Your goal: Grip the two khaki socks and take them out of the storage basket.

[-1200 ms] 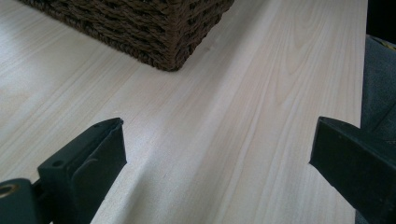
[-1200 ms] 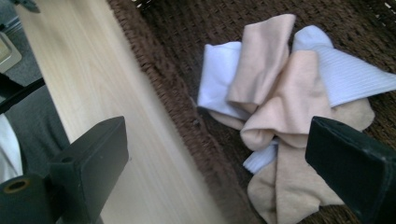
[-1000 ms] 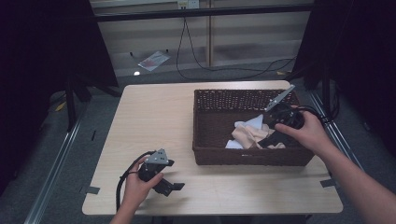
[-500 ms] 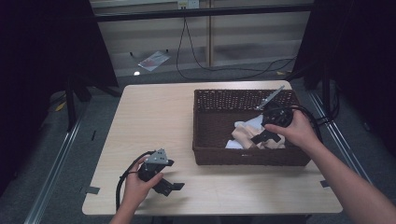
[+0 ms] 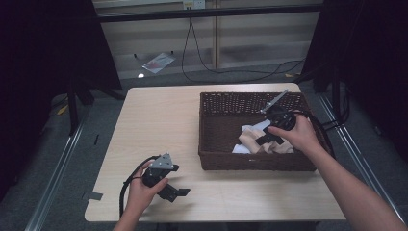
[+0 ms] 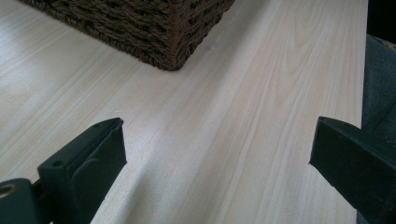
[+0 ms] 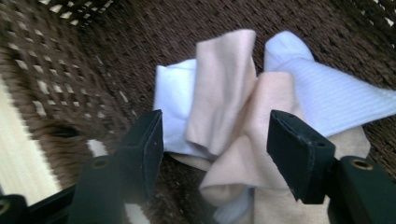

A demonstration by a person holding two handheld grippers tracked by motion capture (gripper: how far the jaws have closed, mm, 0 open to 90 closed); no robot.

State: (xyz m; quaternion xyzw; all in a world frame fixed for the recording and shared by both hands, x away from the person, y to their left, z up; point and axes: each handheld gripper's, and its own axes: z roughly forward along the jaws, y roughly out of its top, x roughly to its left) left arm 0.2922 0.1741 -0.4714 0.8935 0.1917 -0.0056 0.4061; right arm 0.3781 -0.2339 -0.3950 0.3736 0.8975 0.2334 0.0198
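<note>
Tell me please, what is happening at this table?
A person holds a gripper in each hand. The right gripper is down inside the basket, and its fingers have just been closing around a beige cloth that lies with white cloths; they do not press it yet. The left gripper rests open on the table.

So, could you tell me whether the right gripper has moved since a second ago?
Yes: the right gripper has dropped from the basket rim down onto the cloths, jaws closing.
</note>
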